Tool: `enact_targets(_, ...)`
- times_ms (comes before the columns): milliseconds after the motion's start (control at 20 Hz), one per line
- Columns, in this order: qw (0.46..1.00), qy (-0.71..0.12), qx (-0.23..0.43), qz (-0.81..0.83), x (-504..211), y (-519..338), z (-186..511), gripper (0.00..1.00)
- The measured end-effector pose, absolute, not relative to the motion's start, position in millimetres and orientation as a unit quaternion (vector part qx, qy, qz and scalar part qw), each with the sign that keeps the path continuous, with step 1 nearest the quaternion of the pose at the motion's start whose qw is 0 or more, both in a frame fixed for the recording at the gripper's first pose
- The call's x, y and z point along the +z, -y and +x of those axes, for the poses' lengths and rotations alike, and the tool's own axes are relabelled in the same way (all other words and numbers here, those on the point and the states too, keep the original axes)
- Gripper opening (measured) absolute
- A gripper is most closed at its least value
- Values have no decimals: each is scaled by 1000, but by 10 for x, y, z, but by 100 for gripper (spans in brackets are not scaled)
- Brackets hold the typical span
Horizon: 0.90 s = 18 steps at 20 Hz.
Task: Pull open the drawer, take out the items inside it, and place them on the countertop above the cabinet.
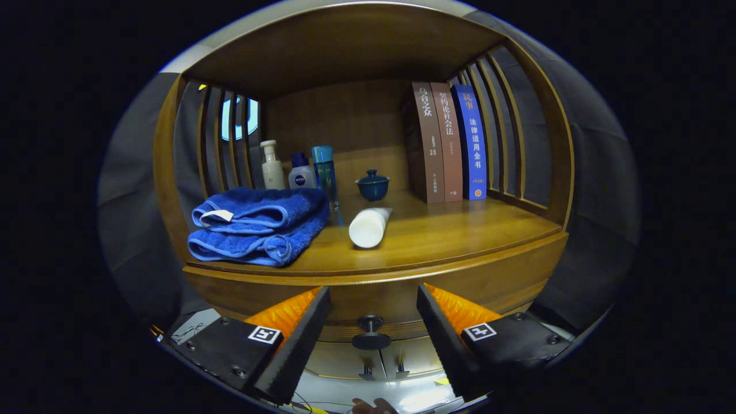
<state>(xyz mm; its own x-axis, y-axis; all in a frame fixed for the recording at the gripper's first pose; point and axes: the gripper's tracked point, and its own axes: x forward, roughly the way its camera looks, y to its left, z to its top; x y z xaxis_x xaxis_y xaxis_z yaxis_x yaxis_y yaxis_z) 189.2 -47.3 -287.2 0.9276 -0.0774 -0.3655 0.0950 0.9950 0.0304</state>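
Two jaws spread wide either side of the drawer knob (371, 333), gripping nothing; liable to slip off that small knob if closed off-centre.

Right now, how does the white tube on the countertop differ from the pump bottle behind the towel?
The white tube lies on its side near the counter's front, out in the open; the pump bottle stands upright at the back, its base hidden by the blue towel. The tube is a plain cylinder; the bottle has a pump head. Both are pale toiletries. The hand-held gripper is open, drawer knob between its fingers.
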Motion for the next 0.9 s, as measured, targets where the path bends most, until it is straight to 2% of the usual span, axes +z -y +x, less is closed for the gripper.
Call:
enact_targets(500, 998, -54, -18, -9, -993, 306, 1451, 99)
enact_targets(900, 999, -40, -3, -27, -325, 53, 721, 99)
